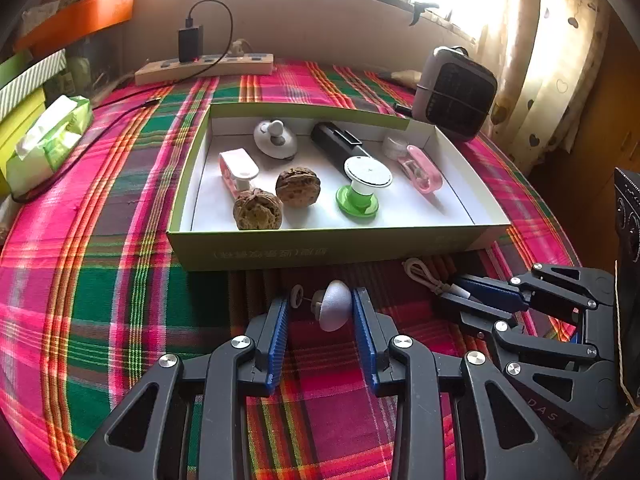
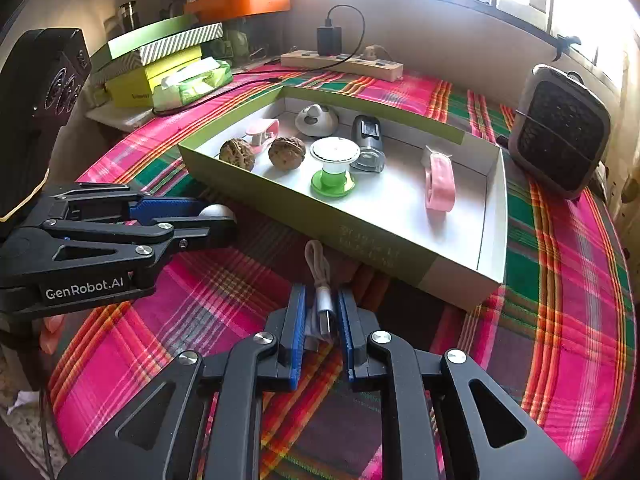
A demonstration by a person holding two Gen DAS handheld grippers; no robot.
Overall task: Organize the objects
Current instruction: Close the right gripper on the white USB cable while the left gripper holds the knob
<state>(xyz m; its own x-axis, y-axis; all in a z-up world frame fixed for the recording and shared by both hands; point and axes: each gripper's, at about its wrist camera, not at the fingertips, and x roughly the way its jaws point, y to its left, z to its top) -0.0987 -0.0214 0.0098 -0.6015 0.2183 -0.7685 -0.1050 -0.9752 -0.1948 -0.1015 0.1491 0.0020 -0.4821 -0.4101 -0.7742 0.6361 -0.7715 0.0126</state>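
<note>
The left gripper (image 1: 320, 312) stands part-open around a white knob (image 1: 335, 310), one pad touching. The right gripper (image 2: 322, 320) pinches a coiled cable (image 2: 320, 280) beside the green box (image 2: 360, 236).

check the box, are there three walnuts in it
No, only two walnuts lie in the green box, beside the green-based spool.

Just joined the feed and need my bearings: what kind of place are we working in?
Most likely a home, at a table by a sunlit window. A plaid tablecloth covers the table, a heart-patterned curtain hangs at the window, and a power strip and a small heater sit by the wall.
</note>
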